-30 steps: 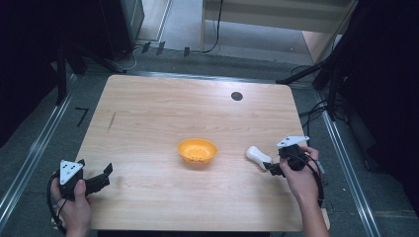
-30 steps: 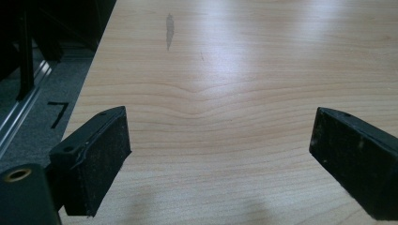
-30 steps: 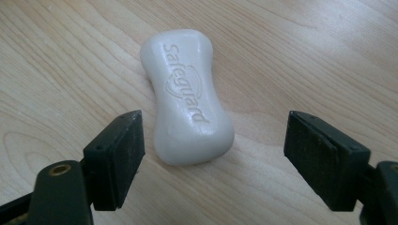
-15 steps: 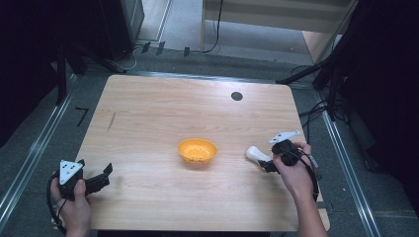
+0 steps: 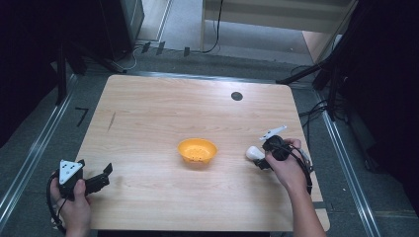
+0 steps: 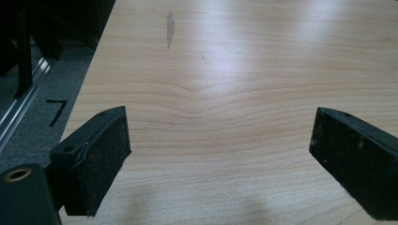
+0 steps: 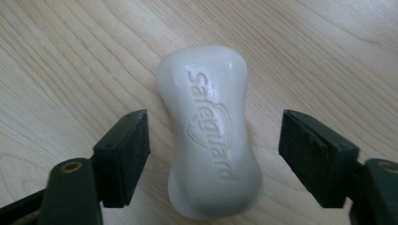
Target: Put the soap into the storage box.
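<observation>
A white bar of soap [image 7: 209, 131] stamped "Safeguard" lies flat on the wooden table [image 5: 163, 108], right of an orange bowl [image 5: 197, 150]. In the high view the soap [image 5: 253, 152] sits at the tip of my right gripper [image 5: 258, 158]. My right gripper [image 7: 216, 124] has a jaw on each side of the bar. Its jaws have just been closing, and a gap still shows between each pad and the soap. My left gripper [image 5: 104, 177] rests near the table's front left corner. In its own view the left gripper [image 6: 220, 136] is open over bare wood.
A small black round cap [image 5: 236, 96] is set into the table near its far edge. Dark stands and cables surround the table on the floor. The table's left edge [image 6: 89, 79] runs close beside my left gripper.
My right hand has shifted left towards the soap and tilted over it, so the jaws now straddle the bar. The left hand and the bowl have not moved.
</observation>
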The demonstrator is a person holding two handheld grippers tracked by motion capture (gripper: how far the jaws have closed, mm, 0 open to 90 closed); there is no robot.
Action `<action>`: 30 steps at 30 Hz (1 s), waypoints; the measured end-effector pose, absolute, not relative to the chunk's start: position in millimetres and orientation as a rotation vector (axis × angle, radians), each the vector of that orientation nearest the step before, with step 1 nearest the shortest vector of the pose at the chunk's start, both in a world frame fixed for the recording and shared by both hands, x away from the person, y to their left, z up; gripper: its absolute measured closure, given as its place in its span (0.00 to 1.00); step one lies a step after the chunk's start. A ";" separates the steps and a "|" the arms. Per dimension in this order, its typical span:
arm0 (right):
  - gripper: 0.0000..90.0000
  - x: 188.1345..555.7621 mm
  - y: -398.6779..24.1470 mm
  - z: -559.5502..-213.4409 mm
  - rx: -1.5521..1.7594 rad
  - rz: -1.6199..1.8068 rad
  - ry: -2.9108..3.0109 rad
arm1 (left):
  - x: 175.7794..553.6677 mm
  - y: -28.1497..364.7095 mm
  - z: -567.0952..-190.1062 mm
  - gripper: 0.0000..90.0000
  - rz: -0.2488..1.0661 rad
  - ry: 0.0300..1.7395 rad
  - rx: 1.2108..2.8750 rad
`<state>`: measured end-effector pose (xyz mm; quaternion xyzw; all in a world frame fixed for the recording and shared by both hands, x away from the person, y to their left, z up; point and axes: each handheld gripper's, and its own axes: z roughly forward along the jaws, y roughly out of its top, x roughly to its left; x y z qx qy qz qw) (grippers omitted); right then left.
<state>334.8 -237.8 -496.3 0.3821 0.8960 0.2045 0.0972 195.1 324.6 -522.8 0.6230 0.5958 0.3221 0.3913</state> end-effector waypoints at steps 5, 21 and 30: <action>0.38 341.8 -233.6 -497.6 1.146 0.587 2.675 | 195.1 324.8 -522.6 0.07 0.814 1.517 1.582; 0.51 351.1 -230.8 -508.5 1.153 0.512 2.776 | 195.4 325.1 -522.6 0.07 0.808 1.521 1.582; 0.54 347.6 -229.9 -510.9 1.117 0.493 2.781 | 195.3 325.1 -522.6 0.07 0.808 1.521 1.583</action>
